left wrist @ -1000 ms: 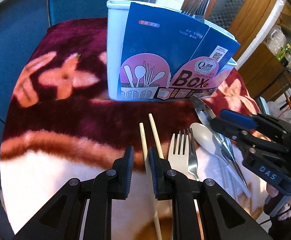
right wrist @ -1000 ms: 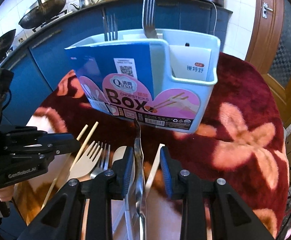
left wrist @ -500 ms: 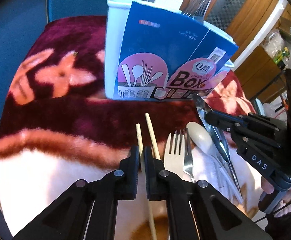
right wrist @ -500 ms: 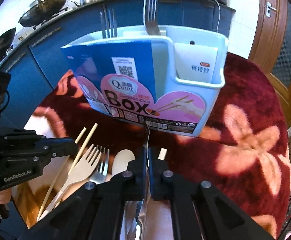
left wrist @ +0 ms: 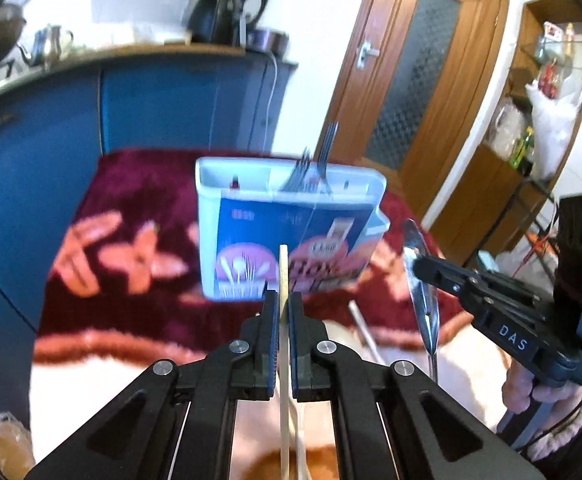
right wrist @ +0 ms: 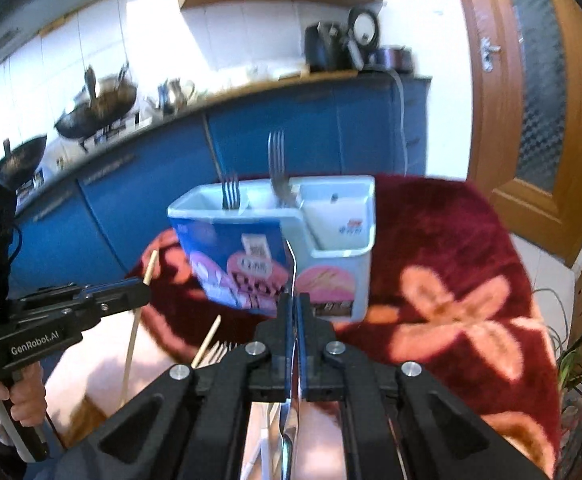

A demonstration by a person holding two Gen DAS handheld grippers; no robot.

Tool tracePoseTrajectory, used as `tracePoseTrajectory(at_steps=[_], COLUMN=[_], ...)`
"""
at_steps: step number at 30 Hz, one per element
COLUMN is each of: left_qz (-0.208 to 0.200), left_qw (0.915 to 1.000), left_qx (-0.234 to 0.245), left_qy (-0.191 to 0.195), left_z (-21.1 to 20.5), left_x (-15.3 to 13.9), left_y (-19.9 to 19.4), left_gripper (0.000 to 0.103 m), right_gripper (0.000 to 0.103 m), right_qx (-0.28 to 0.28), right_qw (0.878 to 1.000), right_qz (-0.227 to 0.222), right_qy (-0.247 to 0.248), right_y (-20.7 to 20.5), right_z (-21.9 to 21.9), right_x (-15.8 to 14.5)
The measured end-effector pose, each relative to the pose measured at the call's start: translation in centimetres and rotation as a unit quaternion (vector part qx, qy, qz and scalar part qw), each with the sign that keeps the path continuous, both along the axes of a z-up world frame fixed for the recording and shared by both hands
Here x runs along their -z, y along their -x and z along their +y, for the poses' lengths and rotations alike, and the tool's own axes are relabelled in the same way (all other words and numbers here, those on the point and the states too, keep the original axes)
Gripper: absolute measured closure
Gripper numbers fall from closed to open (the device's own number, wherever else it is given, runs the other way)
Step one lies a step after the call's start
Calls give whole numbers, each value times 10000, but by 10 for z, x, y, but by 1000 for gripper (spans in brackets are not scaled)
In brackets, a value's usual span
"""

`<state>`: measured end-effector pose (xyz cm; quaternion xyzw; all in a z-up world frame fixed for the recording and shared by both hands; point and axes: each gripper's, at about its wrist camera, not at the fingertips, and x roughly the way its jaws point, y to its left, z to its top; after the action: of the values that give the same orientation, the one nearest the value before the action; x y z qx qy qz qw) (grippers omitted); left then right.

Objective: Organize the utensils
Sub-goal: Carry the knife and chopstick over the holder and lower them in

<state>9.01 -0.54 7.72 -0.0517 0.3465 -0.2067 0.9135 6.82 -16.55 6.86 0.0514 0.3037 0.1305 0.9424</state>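
A pale blue utensil box (left wrist: 211, 216) (right wrist: 343, 216) with a blue and pink label stands on the table, with forks (left wrist: 311, 168) (right wrist: 277, 160) upright in it. My left gripper (left wrist: 284, 304) is shut on a wooden chopstick (left wrist: 283, 268) and holds it lifted, pointing at the box. My right gripper (right wrist: 295, 308) is shut on a metal spoon (right wrist: 293, 268), raised in front of the box; the spoon also shows in the left wrist view (left wrist: 421, 280). The left gripper (right wrist: 143, 294) with its chopstick (right wrist: 150, 266) shows at the left of the right wrist view.
A dark red blanket with pink flowers (right wrist: 451, 300) covers the table. A second chopstick (right wrist: 207, 340) and a fork (right wrist: 221, 350) lie on it in front of the box. Blue kitchen cabinets (right wrist: 131, 184) and a wooden door (left wrist: 411, 80) stand behind.
Both grippers closed on their utensils, the left on the chopstick and the right on the spoon, and lifted them off the blanket. Both views now look from higher up.
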Motion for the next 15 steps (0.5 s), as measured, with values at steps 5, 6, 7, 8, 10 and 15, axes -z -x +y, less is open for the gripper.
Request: tracePoseTrajectory(at_steps=[5, 6, 7, 8, 10, 15], left_qz=[-594, -680, -759, -819, -984, -1496], left_qw=[9978, 9970, 9960, 9951, 9926, 9839], left_qx=[-265, -314, -367, -413, -545, -847], left_qy=[163, 216, 291, 355, 457, 485], left_z=[9, 11, 13, 15, 19, 22], left_x=[-27, -32, -38, -43, -52, -75], left_y=[1, 1, -1, -4, -10, -23], left_gripper=[99, 99, 99, 99, 99, 99], right_gripper=[100, 100, 100, 100, 100, 100], right_qx=[291, 337, 374, 413, 490, 573], right_qw=[9965, 9955, 9947, 9936, 9914, 9883], right_qz=[-776, -872, -949, -1040, -1198, -1413], right_qy=[140, 157, 160, 159, 183, 107], right_y=[15, 16, 16, 17, 17, 14], right_z=[-5, -5, -6, -7, -9, -16], right_x=[-22, -26, -29, -33, -40, -61])
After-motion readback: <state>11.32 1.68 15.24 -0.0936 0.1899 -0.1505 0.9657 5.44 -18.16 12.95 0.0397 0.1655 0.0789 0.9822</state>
